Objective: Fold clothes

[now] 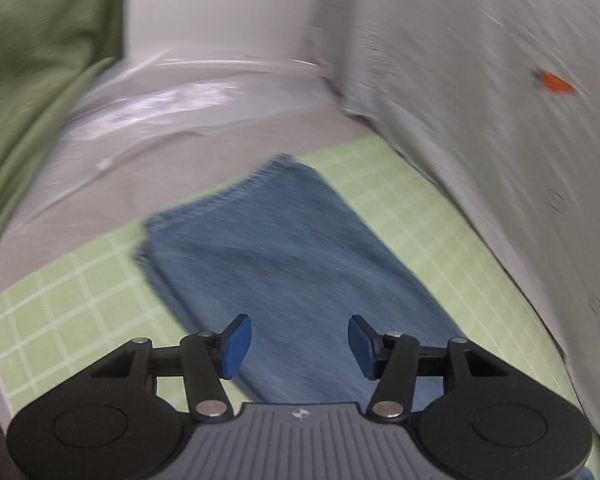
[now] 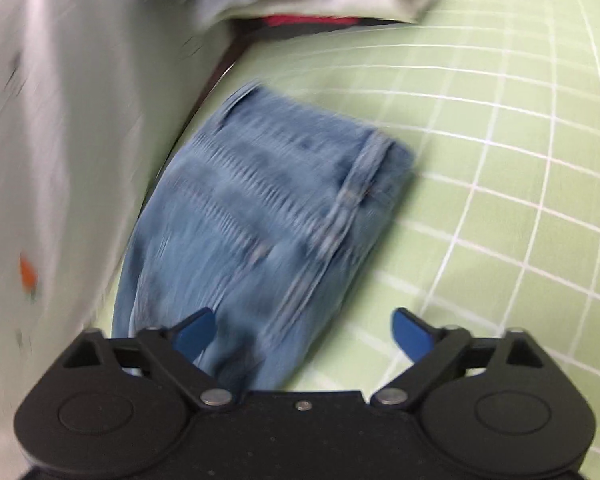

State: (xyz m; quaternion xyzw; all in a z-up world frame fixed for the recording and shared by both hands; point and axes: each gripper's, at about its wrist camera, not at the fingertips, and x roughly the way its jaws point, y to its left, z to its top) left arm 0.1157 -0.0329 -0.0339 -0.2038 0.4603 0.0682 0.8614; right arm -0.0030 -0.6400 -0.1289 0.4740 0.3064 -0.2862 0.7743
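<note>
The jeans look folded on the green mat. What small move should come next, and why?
Probably lift both tools away. The jeans lie in a compact fold on the green mat, and the left tool and right tool are open, holding nothing.

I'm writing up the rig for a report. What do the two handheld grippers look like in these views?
Left gripper: black linkage arms with silver pivot pins, round black side housings, a ribbed grey centre plate with a small round emblem, and blue pads on the fingers. Right gripper: the same black linkage and blue pads, but a plain black centre plate.
</note>
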